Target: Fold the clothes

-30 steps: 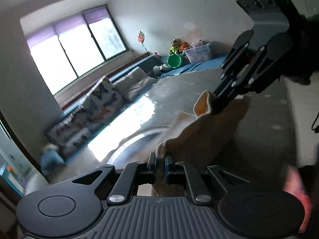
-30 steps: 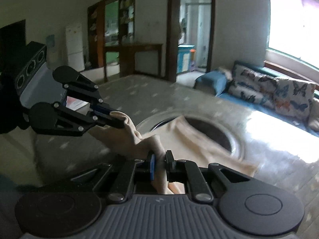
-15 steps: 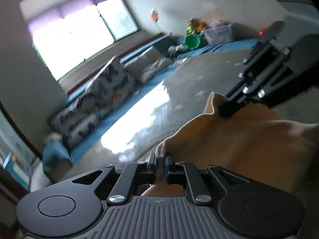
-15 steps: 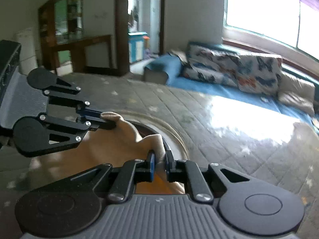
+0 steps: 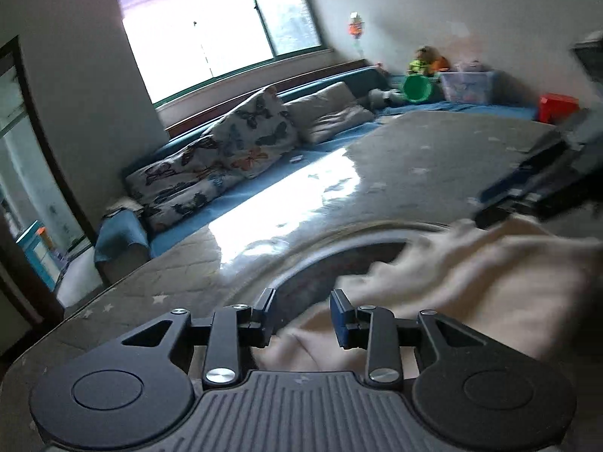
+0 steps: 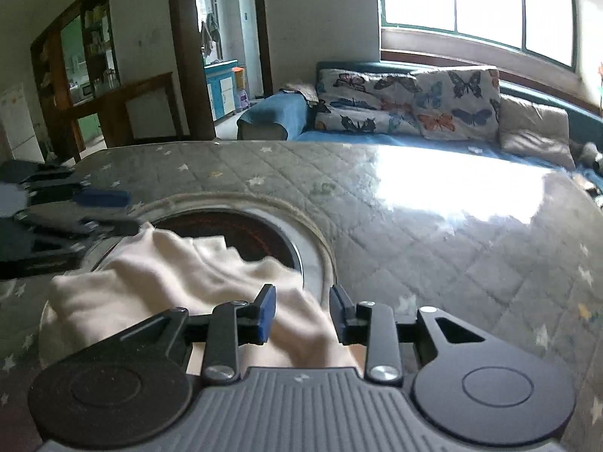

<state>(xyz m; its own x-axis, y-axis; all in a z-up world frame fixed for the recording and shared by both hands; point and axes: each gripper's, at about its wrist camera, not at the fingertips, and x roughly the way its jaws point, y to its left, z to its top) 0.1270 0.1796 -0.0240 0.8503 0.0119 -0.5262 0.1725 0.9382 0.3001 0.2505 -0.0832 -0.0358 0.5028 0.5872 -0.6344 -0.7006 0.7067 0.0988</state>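
Both hand-held grippers are opening over the cream cloth (image 6: 169, 275). On the left hand-held gripper (image 5: 303, 314) the two fingers stand apart with a clear gap; the cloth lies under and between them, and the pads do not press on it. The right hand-held gripper (image 6: 301, 314) looks the same: its jaws are spreading, a fold of the cloth sits in the gap, and neither pad pinches it.

The cloth lies crumpled on the grey quilted surface (image 6: 433, 233), which has small star marks. It covers the near part of a round dark opening (image 6: 245, 233) with a pale rim that is set in this surface. In the right wrist view the left hand-held gripper shows blurred at the left edge, its tips just beside the far corner of the cloth. In the left wrist view the right hand-held gripper (image 5: 508, 203) shows blurred at the right edge, also just beside the cloth edge.

Behind the surface there is a blue sofa (image 6: 339, 137) with butterfly cushions (image 6: 407, 101) under a bright window (image 6: 471, 3). A green bucket (image 5: 416, 88) and a clear storage box (image 5: 469, 86) stand in the far corner.
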